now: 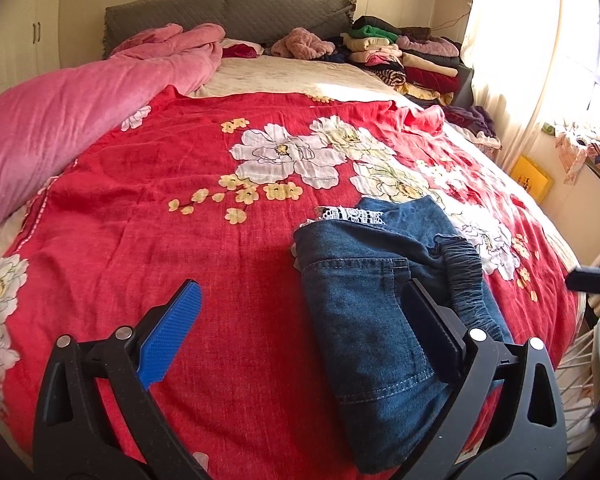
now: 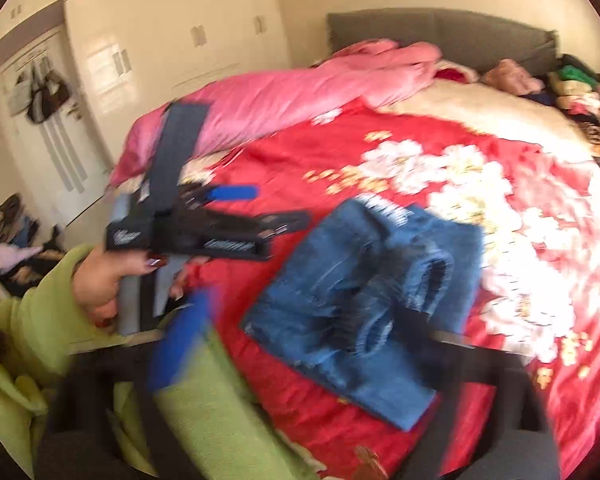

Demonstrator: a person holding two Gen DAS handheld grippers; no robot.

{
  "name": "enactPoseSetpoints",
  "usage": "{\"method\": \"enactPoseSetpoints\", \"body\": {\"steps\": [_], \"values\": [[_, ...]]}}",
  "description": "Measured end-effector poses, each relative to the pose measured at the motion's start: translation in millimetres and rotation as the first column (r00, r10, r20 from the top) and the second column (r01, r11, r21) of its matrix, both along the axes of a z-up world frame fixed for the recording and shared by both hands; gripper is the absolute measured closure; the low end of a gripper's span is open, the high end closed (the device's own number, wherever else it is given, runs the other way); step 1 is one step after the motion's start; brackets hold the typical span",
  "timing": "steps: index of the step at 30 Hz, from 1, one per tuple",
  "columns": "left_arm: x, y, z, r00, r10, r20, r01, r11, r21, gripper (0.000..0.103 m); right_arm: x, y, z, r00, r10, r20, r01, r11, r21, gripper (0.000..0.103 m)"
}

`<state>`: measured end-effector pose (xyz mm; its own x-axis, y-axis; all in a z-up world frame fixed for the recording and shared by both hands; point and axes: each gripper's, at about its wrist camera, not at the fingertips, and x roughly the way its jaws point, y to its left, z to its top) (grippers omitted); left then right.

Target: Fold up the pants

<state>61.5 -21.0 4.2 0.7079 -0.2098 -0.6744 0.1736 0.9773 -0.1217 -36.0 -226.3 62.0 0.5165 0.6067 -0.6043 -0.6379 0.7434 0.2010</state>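
The blue denim pants (image 1: 383,312) lie folded into a compact bundle on the red floral bedspread (image 1: 180,240), with a white lace trim at the far end. My left gripper (image 1: 300,320) is open and empty, hovering above the bundle's left side; its right finger overlaps the denim. In the blurred right wrist view, the pants (image 2: 359,312) lie ahead of my right gripper (image 2: 300,328), which is open and empty above them. The left gripper (image 2: 236,216) shows there too, held by a hand in a green sleeve, left of the pants.
A pink duvet (image 1: 72,108) lies along the bed's left side. Stacks of folded clothes (image 1: 403,56) sit at the far right near the grey headboard (image 1: 228,12). A window and curtain (image 1: 511,60) are at right. White wardrobes (image 2: 172,40) stand left of the bed.
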Motion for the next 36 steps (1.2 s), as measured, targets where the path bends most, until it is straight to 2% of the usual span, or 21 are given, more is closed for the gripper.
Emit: {"method": "enactPoseSetpoints", "body": {"steps": [13, 20, 29, 36], "values": [[-14.3, 5.0, 17.8, 0.999, -0.003, 0.033, 0.004, 1.0, -0.021, 0.01, 25.7, -44.7, 20.2, 0.98, -0.186, 0.076, 0.186, 0.983, 0.007, 0.005], [-17.9, 3.4, 19.5, 0.999, -0.017, 0.032, 0.017, 1.0, -0.017, 0.01, 31.9, -59.2, 18.6, 0.965, -0.251, 0.068, 0.251, 0.968, 0.008, 0.005], [-9.6, 0.1, 1.6, 1.0, -0.016, -0.013, 0.016, 1.0, -0.012, 0.01, 45.7, -70.7, -3.2, 0.949, -0.315, 0.005, 0.315, 0.949, -0.027, 0.005], [-0.1, -9.1, -20.0, 0.996, -0.031, -0.081, 0.029, 0.999, -0.017, 0.01, 66.3, -81.0, -38.8, 0.93, -0.351, -0.109, 0.349, 0.936, -0.04, 0.005]]}}
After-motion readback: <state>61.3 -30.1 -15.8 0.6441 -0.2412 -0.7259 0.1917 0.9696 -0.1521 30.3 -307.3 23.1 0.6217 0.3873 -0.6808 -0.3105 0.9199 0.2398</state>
